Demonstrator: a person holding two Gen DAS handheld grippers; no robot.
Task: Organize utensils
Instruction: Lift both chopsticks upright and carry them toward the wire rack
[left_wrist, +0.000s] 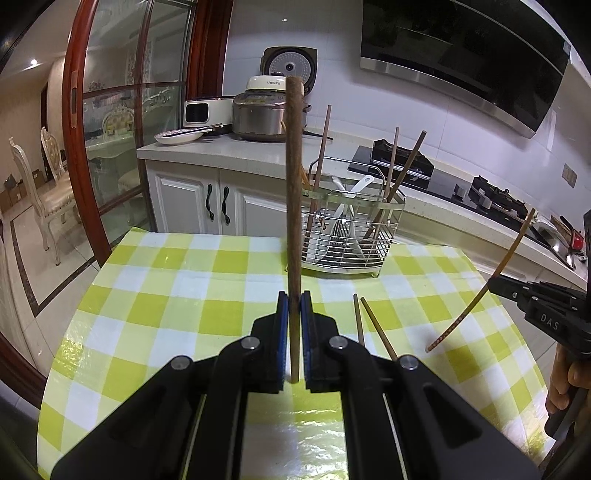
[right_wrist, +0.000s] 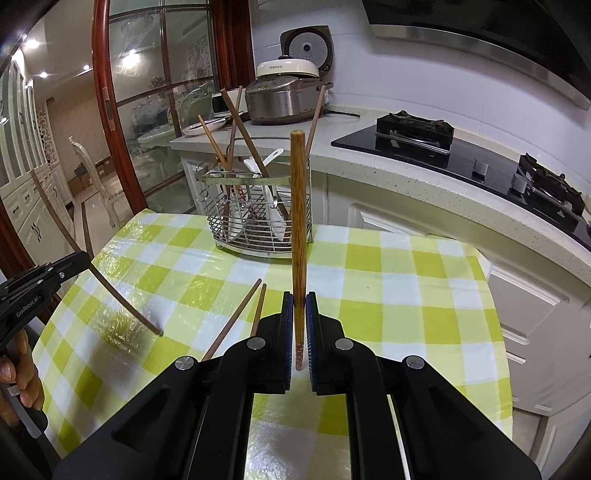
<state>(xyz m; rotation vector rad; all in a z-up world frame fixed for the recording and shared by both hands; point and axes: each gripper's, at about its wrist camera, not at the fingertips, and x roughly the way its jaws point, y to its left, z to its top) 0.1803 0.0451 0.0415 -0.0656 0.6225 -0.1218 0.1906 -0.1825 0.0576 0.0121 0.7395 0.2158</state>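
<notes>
My left gripper (left_wrist: 294, 299) is shut on a dark brown chopstick (left_wrist: 294, 192) that stands upright above the table. My right gripper (right_wrist: 300, 299) is shut on a lighter wooden chopstick (right_wrist: 298, 221), also upright. Each gripper shows in the other's view, the right gripper (left_wrist: 493, 284) at the right edge and the left gripper (right_wrist: 86, 258) at the left edge. A wire utensil basket (left_wrist: 351, 229) at the table's far side holds several chopsticks and white spoons; it also shows in the right wrist view (right_wrist: 255, 214). Two loose chopsticks (left_wrist: 369, 325) lie on the checked cloth, also in the right wrist view (right_wrist: 243, 314).
The table carries a green and white checked cloth (left_wrist: 166, 295). Behind it runs a counter with rice cookers (left_wrist: 258, 114) and a gas hob (left_wrist: 491, 195). A glass door with a red frame (left_wrist: 77, 110) is at the left.
</notes>
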